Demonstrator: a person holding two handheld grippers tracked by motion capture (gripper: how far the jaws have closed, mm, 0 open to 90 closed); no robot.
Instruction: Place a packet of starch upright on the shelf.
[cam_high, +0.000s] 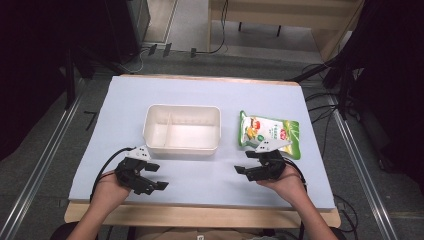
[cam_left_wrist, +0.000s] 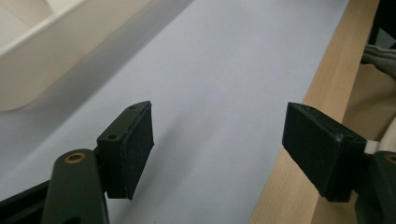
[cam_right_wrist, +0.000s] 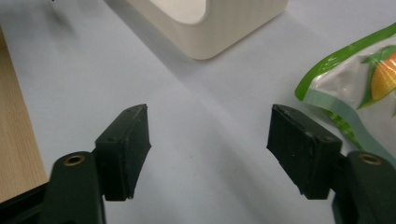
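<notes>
- The snack pouch (cam_high: 268, 131) lies flat toward the right edge of the worktop (cam_high: 200, 90), just beside the white divided container (cam_high: 182, 130) and apart from it.
- The right hand-held gripper (cam_high: 248, 168) hovers near the front edge with its jaws spread wide and nothing between them; the pouch's near end sits just beyond it.
- The left hand-held gripper (cam_high: 154, 176) is likewise spread and empty, near the front-left corner, below the container.
- Risk: the pouch looks flat and slick, so jaws closing from above may slide off or pinch only film.
- Risk: a glancing approach could push the pouch toward the right edge.
- Risk: lifted by one corner, it may sag and catch the container's rim (cam_right_wrist: 205, 49).
</notes>
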